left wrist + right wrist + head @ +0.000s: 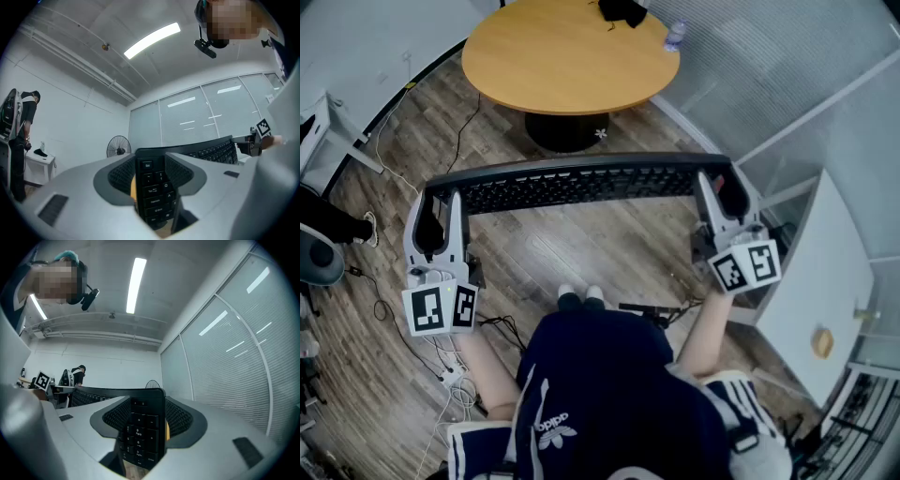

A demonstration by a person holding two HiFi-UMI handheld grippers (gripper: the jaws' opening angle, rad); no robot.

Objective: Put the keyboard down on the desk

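A long black keyboard hangs level in the air above the wood floor, held by its two ends. My left gripper is shut on its left end, and my right gripper is shut on its right end. The left gripper view shows the keyboard standing on edge between the dark pads of the left gripper, with the Esc key uppermost. In the right gripper view the number-pad end of the keyboard fills the gap of the right gripper. A round wooden table stands just beyond the keyboard.
A black object and a small bottle lie at the table's far edge. A white desk stands at the right by a glass partition. Cables trail on the floor at the left. A person and a fan stand farther off.
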